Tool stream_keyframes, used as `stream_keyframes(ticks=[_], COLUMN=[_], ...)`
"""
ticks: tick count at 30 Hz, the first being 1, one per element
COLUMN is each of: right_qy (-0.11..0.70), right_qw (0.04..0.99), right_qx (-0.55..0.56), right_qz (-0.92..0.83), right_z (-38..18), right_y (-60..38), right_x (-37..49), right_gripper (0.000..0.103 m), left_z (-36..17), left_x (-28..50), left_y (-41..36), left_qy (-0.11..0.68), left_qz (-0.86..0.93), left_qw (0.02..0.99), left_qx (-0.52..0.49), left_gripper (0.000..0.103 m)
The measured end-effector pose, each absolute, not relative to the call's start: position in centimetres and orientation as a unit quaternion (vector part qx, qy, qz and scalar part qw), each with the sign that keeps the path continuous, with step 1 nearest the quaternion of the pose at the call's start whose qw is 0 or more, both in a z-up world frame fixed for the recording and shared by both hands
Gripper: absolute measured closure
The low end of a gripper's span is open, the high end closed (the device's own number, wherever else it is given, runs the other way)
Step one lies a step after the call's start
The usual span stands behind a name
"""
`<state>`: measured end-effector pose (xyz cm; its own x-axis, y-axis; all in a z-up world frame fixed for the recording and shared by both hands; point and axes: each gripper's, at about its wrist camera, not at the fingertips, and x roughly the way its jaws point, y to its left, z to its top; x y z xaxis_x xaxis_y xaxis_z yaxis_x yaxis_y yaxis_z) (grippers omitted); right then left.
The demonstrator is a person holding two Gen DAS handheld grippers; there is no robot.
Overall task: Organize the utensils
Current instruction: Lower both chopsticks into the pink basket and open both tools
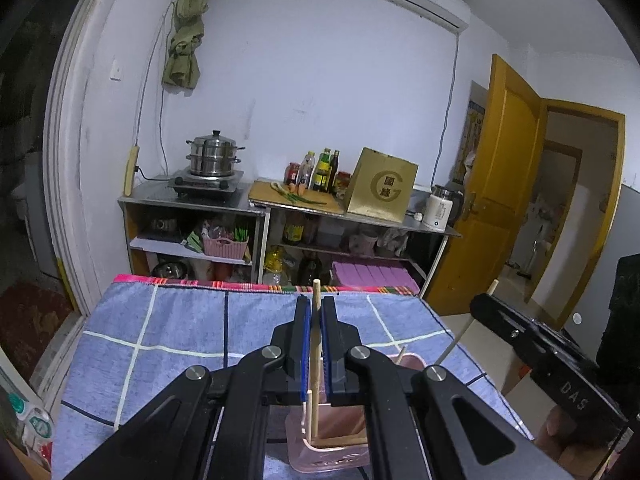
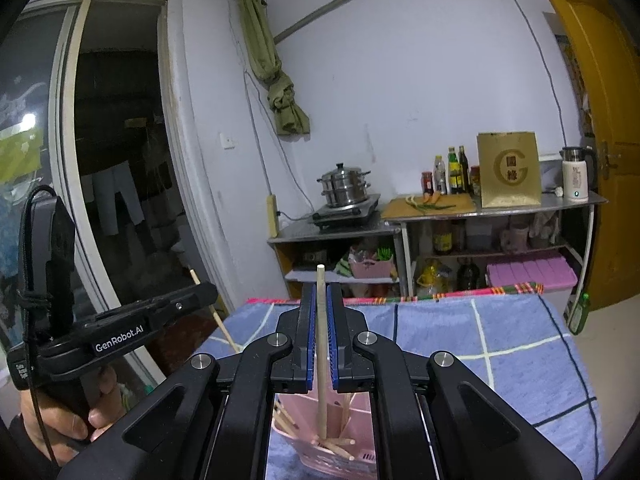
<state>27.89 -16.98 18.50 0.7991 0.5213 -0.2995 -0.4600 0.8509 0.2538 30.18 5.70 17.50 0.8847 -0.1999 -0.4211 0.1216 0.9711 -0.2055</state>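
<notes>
My left gripper (image 1: pixel 316 306) is shut on a wooden chopstick (image 1: pixel 315 360) that stands upright, its lower end inside a pink utensil holder (image 1: pixel 332 448) below the fingers. My right gripper (image 2: pixel 319 300) is shut on another wooden chopstick (image 2: pixel 321 360), also upright, its lower end in the same pink holder (image 2: pixel 360 458). Several more chopsticks (image 2: pixel 338 446) lie inside the holder. The holder sits on a table with a blue checked cloth (image 1: pixel 180 332). The right gripper's body shows at the right of the left wrist view (image 1: pixel 540 352), and the left gripper's body at the left of the right wrist view (image 2: pixel 120 332).
Behind the table stand metal shelves with a steamer pot (image 1: pixel 214 154) on a stove, a cutting board (image 1: pixel 296 196), bottles (image 1: pixel 320 170), a gold paper bag (image 1: pixel 382 186) and a kettle (image 1: pixel 440 206). A yellow door (image 1: pixel 504 184) is open at the right.
</notes>
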Motion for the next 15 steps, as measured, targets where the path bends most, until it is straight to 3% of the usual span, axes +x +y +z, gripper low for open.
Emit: stream_keyframes(ticks=[13,15], right_qy=[0.229,0.237], right_qw=[0.932,0.932], right_qx=[0.071,0.068], right_qz=[0.270,0.267], right_z=[14.9,14.6], right_y=[-16.6,-16.8], right_x=[28.1,27.9], right_gripper=[0.098,0.097], left_z=[12.9,12.8], left_x=[30.2,30.0], left_y=[4.9,4.9], left_qy=[0.265,0.264], left_qz=[-0.085,-0.083], left_qw=[0.958,0.959], left_qx=[-0.069,-0.068], left_gripper=[0.098,0.092])
